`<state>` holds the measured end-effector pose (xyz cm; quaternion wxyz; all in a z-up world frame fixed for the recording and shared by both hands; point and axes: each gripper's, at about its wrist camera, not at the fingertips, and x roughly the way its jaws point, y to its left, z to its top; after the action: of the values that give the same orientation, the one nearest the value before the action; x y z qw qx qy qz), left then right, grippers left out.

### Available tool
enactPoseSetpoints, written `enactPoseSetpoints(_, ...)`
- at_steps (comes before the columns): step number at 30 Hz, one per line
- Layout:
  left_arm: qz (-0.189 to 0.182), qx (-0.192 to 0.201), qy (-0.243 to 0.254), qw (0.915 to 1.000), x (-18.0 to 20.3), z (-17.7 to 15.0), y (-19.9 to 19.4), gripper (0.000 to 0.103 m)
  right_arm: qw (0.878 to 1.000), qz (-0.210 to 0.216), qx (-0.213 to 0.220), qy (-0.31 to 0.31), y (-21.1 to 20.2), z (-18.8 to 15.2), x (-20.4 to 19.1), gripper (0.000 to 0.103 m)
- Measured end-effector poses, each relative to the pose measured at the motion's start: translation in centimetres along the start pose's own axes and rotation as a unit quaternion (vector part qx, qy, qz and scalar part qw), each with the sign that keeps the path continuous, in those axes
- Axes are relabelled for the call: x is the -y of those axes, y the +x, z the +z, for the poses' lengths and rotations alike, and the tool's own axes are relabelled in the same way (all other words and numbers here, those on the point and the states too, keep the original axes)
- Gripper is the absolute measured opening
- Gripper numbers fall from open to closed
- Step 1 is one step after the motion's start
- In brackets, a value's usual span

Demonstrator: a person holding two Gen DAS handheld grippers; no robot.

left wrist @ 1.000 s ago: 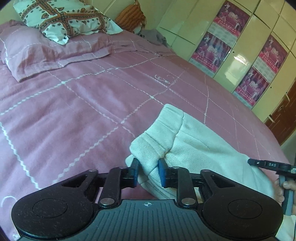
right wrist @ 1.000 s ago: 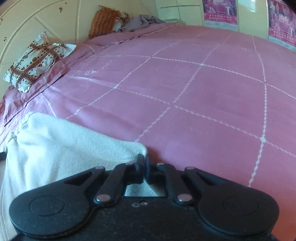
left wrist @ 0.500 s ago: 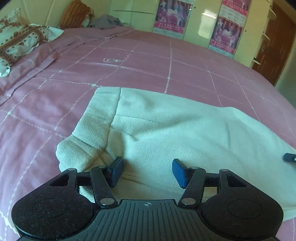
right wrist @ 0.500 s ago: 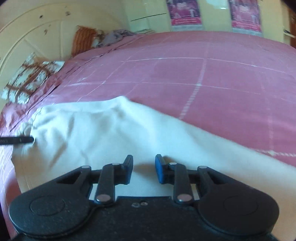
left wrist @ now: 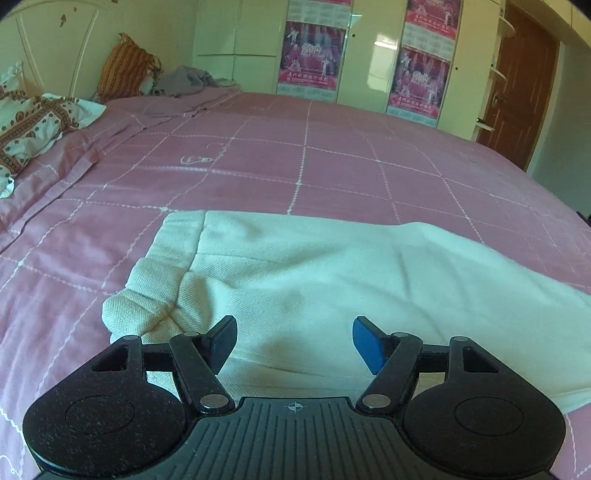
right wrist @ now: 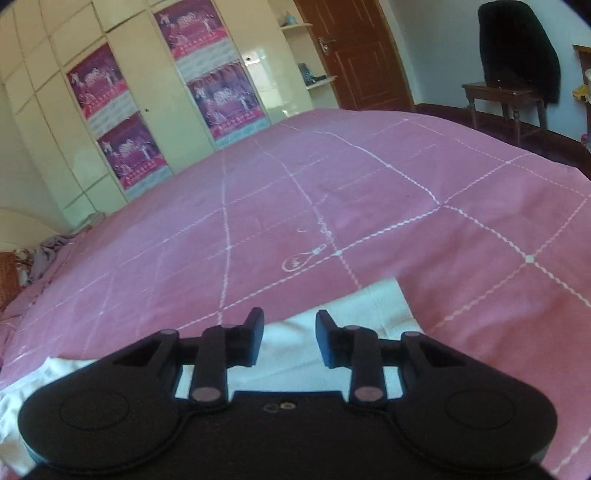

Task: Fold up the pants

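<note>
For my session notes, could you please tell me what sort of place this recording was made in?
A bedroom in a home, most likely: a large bed with a pink cover, pillows at its head, and a wall of wardrobe doors beyond it.

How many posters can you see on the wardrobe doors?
4: in the right wrist view, two stacked on the left door, two stacked on the right door. More may be out of frame.

I see pink bedspread [left wrist: 303,155] under everything | patterned pillow [left wrist: 29,122] at 9 | orange cushion [left wrist: 125,66] at 11 | posters [left wrist: 310,55] on wardrobe [left wrist: 236,44] at 12 | door [left wrist: 521,81] at 2 | chair [right wrist: 506,92] at 2, right view
</note>
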<state>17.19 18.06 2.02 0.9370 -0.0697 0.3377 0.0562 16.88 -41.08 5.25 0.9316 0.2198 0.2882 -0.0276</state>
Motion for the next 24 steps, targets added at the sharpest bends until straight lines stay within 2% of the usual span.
enactPoseSetpoints(1,0.002,-0.004,0.012,0.9999,0.3,-0.2,-0.2,0.069,1.000,0.003,0.010,0.002,-1.3,-0.6,0.0,0.038)
enactPoseSetpoints(3,0.009,-0.023,0.025,0.9994,0.3,-0.9,0.0,0.069,0.999,0.008,0.026,0.027,-3.6,-2.0,1.1,0.040)
enactPoseSetpoints(5,0.001,-0.058,0.005,0.9983,-0.7,-1.6,1.0,0.070,0.996,0.011,0.049,0.079,-5.5,-3.3,2.7,0.039)
enactPoseSetpoints(7,-0.015,-0.061,-0.018,0.9979,-1.7,-1.5,1.4,0.071,0.991,0.018,0.048,0.125,-5.9,-4.4,4.4,0.034)
enactPoseSetpoints(9,-0.008,-0.060,0.006,0.9982,-1.2,-1.6,1.8,0.072,0.989,0.020,0.039,0.143,-5.5,-5.2,5.2,0.033)
enactPoseSetpoints(12,0.007,-0.059,0.020,0.9980,-0.5,-1.8,1.9,0.073,0.986,0.022,0.026,0.163,-4.0,-5.9,5.4,0.023)
enactPoseSetpoints(13,0.007,-0.058,0.017,0.9982,-0.5,-1.8,1.9,0.073,0.985,0.016,0.021,0.168,-3.3,-5.9,5.5,0.015)
enactPoseSetpoints(16,0.007,-0.056,0.015,0.9983,-0.6,-1.8,1.9,0.074,0.985,-0.026,-0.006,0.172,-1.3,-6.5,5.6,0.000)
enactPoseSetpoints(22,0.006,-0.055,0.016,0.9983,-0.7,-1.6,2.0,0.074,0.989,-0.060,-0.016,0.137,-0.2,-6.0,4.6,0.000)
enactPoseSetpoints(24,0.011,-0.053,0.015,0.9984,-0.6,-1.5,1.8,0.074,0.991,-0.063,0.005,0.114,-1.7,-5.9,2.9,0.005)
